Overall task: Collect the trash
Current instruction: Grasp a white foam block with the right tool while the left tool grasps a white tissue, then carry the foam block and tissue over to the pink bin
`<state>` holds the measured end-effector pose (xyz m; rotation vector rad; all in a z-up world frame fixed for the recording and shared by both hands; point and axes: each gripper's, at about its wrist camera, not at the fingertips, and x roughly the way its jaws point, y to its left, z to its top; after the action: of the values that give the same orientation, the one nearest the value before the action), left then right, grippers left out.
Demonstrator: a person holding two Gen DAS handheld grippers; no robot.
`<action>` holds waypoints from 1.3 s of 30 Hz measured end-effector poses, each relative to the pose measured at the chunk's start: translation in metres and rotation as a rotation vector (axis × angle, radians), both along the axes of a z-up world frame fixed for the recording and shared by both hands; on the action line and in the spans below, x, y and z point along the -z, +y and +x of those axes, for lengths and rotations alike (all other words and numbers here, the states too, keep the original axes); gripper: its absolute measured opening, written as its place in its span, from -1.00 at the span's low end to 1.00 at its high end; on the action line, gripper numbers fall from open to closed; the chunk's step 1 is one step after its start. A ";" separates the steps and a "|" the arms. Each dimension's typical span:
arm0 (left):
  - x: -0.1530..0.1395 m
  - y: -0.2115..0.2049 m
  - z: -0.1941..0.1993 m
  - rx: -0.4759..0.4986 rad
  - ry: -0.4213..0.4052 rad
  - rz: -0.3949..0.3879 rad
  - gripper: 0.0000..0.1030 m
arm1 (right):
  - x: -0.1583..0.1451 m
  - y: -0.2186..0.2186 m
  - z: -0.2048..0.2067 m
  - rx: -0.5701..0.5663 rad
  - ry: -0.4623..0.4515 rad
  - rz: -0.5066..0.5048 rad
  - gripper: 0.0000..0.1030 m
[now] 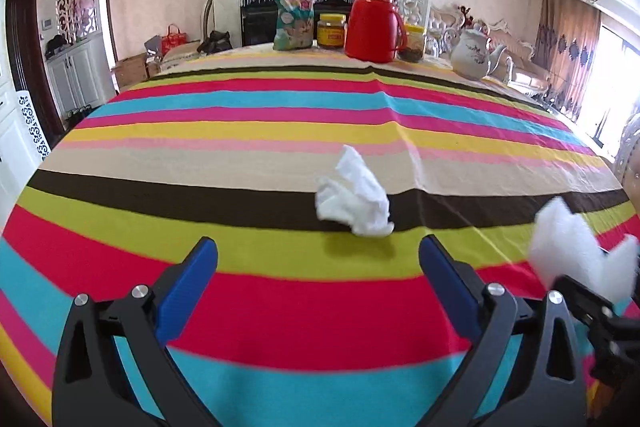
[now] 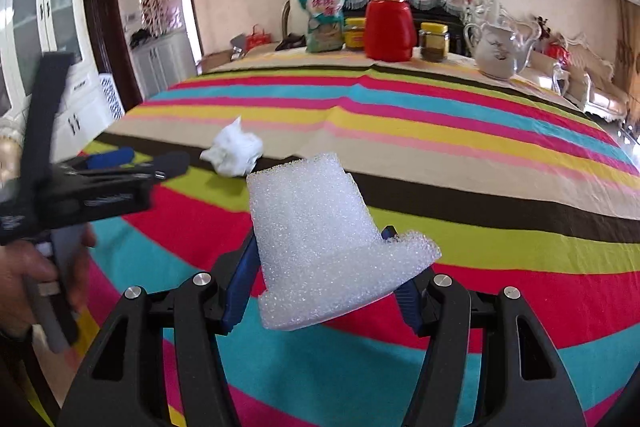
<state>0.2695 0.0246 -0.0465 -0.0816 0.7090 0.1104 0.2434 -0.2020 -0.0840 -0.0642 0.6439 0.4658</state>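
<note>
Striped counter (image 1: 280,131), collecting under way. Right gripper (image 2: 324,267): jaws clamped on a white foam block (image 2: 320,247), lifted clear. Left gripper (image 1: 318,259): jaws wide, empty; crumpled tissue (image 1: 354,201) just ahead, slightly right. Next: advance and close on it.

Under my tongs the counter (image 1: 240,291) wears a striped cloth. A crumpled tissue (image 1: 354,201) lies on its brown stripe. At the far edge stand a snack bag (image 1: 295,13), two yellow-lidded jars (image 1: 331,31), a red thermos (image 1: 372,21) and a white teapot (image 1: 474,53).
</note>
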 end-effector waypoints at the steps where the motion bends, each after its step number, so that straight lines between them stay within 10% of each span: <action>1: 0.003 -0.003 0.008 -0.001 0.011 -0.013 0.83 | 0.000 -0.001 0.002 0.005 -0.004 0.011 0.13; 10: 0.026 -0.014 0.066 -0.072 0.115 -0.104 0.32 | -0.005 -0.013 0.003 0.022 -0.022 0.057 0.13; 14: 0.032 -0.020 0.075 -0.054 0.161 -0.104 -0.61 | -0.008 -0.019 0.002 0.034 -0.025 0.076 0.13; 17: 0.026 -0.027 0.063 -0.032 0.122 -0.074 -0.77 | -0.009 -0.021 0.000 0.039 -0.029 0.077 0.13; 39: -0.024 -0.045 -0.079 0.121 -0.167 0.016 -0.80 | -0.028 0.005 -0.027 0.027 -0.101 0.035 0.13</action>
<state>0.1908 -0.0206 -0.0227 -0.0321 0.5443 -0.0063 0.2164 -0.1968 -0.0561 -0.0459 0.5363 0.4449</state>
